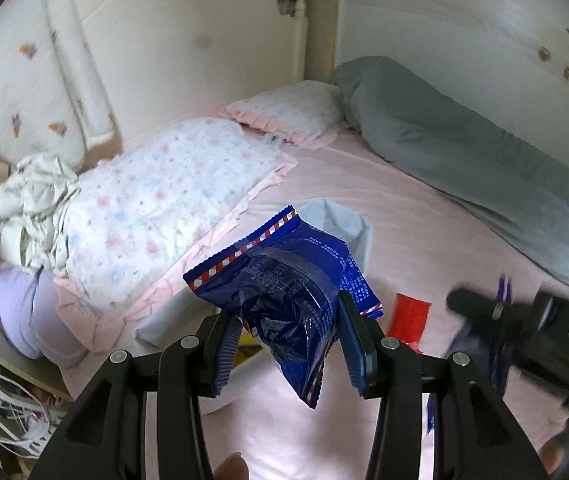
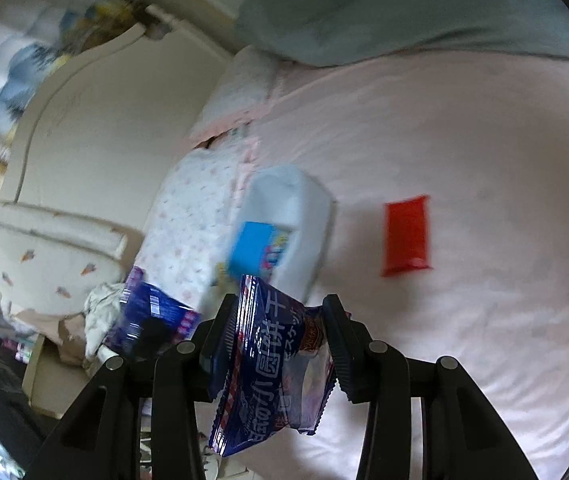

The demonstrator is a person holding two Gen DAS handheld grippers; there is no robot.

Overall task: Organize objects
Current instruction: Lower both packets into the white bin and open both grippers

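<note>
— What has the left gripper (image 1: pixel 288 344) got?

— A crumpled dark blue snack bag (image 1: pixel 284 300), pinched between both pads, jaws only narrowly apart. It hangs above the pink bedsheet (image 1: pixel 424 220) with its red-and-white striped seam pointing up towards the pillows.

— And the right one?

— The right gripper (image 2: pixel 280 344) is clamped on another blue packet (image 2: pixel 272 364) with white lettering on the front (a biscuit pack, by the look of it), jaws drawn in tight on its sides.

— Where are they going?

— Can't say. There is a pale blue bin (image 2: pixel 288 216) lying on the bed just beside the flowered pillow (image 1: pixel 164 204), with a light blue box (image 2: pixel 256 248) at its mouth. The left bag is held in front of it, from that hand's view.

— Anything left on the bed?

— A red packet (image 2: pixel 406 236) lies flat on the sheet, apart from the bin. A long grey bolster (image 1: pixel 464 156) runs along the wall.
</note>
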